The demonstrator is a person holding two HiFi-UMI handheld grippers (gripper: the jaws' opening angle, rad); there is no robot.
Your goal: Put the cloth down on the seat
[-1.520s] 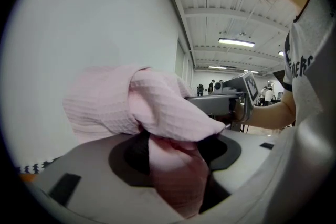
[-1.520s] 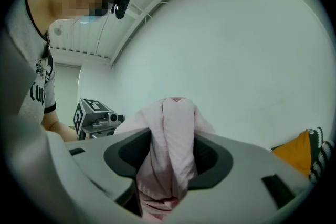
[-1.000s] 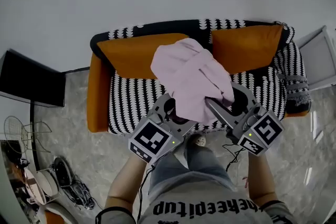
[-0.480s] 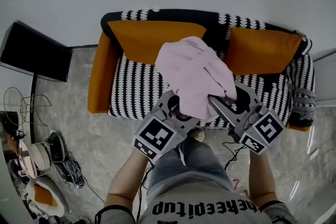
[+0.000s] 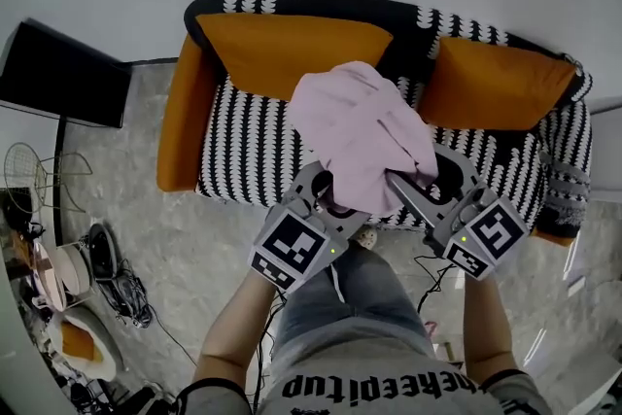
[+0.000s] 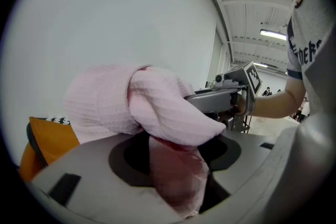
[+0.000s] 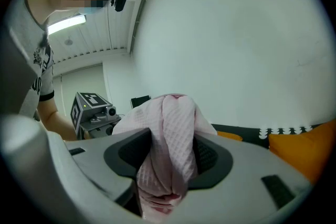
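The left gripper [image 5: 328, 199] has its jaws shut tight on a bunched fold of the pink cloth [image 5: 362, 133]. In the left gripper view the fabric is pinched between the grey jaws and spills over them. The right gripper [image 5: 416, 191] has its jaws clamped on a thick upright roll of the same cloth. The cloth is soft, waffle-textured and crumpled into a rounded mound, held up over the front middle of the sofa [image 5: 243, 165] seat. The sofa's seat and back carry a black-and-white scalloped pattern, and its arm [image 5: 178, 126] is plain orange. Two plump orange cushions lean against the sofa's back: a long one [image 5: 292, 49] near that arm and a shorter one [image 5: 496, 87] at the other end.
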